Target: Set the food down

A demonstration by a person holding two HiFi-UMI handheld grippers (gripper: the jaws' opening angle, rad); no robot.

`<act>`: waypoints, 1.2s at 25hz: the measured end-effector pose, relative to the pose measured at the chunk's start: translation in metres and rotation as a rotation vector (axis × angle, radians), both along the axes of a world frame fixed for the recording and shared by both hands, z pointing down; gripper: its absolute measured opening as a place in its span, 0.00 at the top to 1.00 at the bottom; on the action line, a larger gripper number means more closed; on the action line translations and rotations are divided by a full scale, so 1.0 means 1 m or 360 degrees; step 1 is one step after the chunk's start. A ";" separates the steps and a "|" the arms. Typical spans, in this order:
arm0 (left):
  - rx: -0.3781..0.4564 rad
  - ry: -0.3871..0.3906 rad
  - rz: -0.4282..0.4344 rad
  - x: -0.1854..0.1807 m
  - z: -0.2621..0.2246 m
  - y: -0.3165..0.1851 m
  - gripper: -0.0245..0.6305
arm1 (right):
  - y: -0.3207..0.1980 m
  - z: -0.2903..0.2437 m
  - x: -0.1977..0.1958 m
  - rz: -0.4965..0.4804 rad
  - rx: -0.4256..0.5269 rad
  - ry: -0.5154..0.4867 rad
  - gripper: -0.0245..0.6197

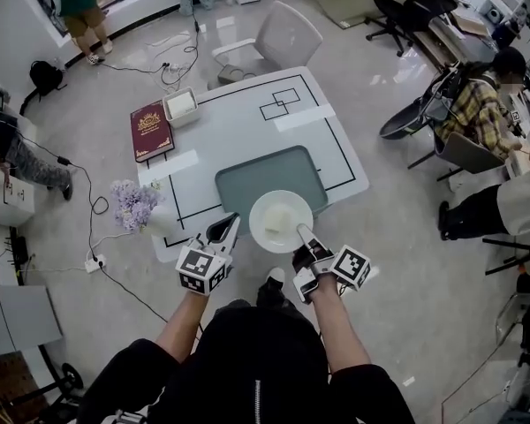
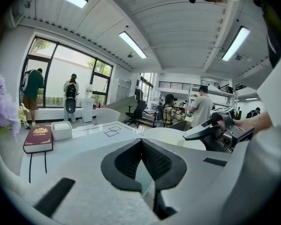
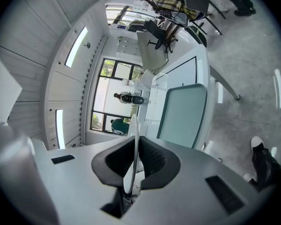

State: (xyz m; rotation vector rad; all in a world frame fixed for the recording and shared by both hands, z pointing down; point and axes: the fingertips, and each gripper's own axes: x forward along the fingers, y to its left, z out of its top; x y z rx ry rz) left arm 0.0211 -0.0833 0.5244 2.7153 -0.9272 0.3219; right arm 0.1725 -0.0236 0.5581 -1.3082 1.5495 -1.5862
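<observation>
Food [image 1: 283, 222], a pale lump too small to identify, sits in the middle of a white plate [image 1: 259, 210]. The plate is over the near edge of a grey-green mat [image 1: 265, 170] at the front of the white table [image 1: 247, 117]; whether it touches the mat I cannot tell. The right gripper [image 1: 306, 237] holds it by the near right rim. In the right gripper view the thin white rim runs edge-on between the two dark pads, which are pressed against it.

The left gripper [image 1: 228, 230] is just beside the plate's left edge, apart from it. Its jaws are closed together with nothing between them.

The mat is bare apart from the plate above its front edge. Black outline markings run across the tabletop around it. At the far left corner lies a dark red book [image 1: 151, 131], and just beside it stands a shallow white box [image 1: 181, 107]; what is in the box I cannot make out. At the near left corner are pale purple flowers [image 1: 134, 203] in a white vase [image 1: 163, 222], near the left gripper.

A white chair [image 1: 274, 42] is at the far side of the table. Cables trail over the floor to the left. One person [image 1: 481, 104] sits well off to the right, and another [image 1: 79, 7] stands by the window.
</observation>
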 end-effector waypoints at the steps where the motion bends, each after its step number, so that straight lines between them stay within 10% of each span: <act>1: 0.0000 -0.0002 -0.0015 0.004 0.000 -0.004 0.95 | -0.005 0.000 0.005 -0.0015 0.0005 -0.0006 0.93; 30: -0.0093 0.0000 -0.0078 0.012 0.024 -0.112 0.95 | -0.116 0.027 0.013 -0.0120 -0.0098 0.0030 0.93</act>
